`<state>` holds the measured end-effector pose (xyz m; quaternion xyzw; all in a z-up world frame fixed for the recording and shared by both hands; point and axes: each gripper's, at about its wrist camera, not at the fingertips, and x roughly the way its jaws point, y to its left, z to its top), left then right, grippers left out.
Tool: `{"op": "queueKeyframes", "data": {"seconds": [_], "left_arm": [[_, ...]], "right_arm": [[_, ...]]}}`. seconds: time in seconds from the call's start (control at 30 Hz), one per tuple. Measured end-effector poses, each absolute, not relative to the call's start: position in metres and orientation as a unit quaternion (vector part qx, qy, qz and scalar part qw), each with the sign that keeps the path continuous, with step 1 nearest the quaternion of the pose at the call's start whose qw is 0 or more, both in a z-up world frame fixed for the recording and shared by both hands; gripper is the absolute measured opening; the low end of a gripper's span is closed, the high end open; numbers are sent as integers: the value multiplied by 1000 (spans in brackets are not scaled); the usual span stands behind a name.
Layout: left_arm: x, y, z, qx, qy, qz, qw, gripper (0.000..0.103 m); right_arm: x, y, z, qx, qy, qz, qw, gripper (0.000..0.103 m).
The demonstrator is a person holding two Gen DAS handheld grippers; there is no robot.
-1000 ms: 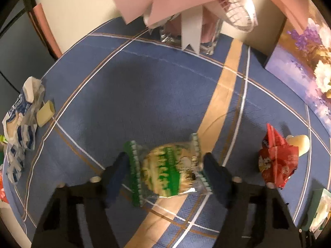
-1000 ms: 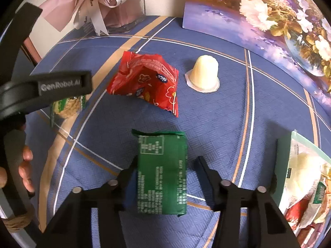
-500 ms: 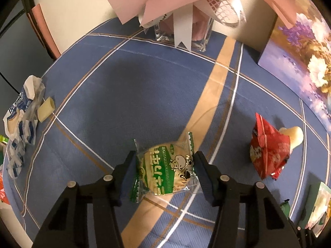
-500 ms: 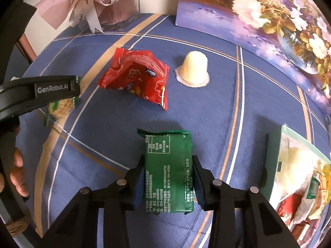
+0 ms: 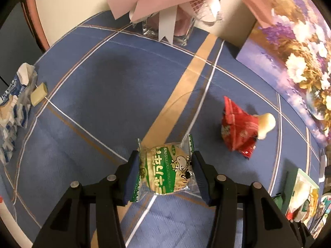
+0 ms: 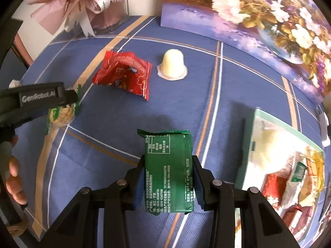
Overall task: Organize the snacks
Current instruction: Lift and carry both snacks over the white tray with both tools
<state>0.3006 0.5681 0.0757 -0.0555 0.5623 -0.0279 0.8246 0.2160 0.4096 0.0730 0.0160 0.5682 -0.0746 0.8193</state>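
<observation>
- Blue woven tablecloth [image 5: 86, 95] under us, crossed by tan and white stripes, with a flower painting [image 6: 258, 20] propped at the back and pink ribbon over a glass vase [image 5: 167, 31].
- Our left gripper [image 5: 165, 173] is clamped on a round biscuit [image 5: 165, 171] in clear crinkly wrap with green zigzag ends and a cartoon cow; the green characters are not readable to us.
- Our right gripper [image 6: 168, 175] is pinched on a flat green foil packet [image 6: 168, 171], its back covered in fine white print and a small table.
- On the cloth sit a crumpled red snack bag [image 6: 124, 76] and, just beside it, a pale domed jelly cup [image 6: 172, 66].
- "GenRobot.AI" reads on the left gripper's side.
- A second ago both jaws stood wider around snacks lying flat; now both snacks are gripped and lifted off the cloth.
- A pale green tray [image 6: 269, 117] of mixed snacks sits at right.
</observation>
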Motion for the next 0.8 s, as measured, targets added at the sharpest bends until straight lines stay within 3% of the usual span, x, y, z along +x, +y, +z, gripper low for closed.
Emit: {"op": "queueKeyframes", "data": {"seconds": [0.8], "left_arm": [[190,481,170,-18,502,-127,855,53]], "right_arm": [[118,353,155,76,498,-129,854,42]]}}
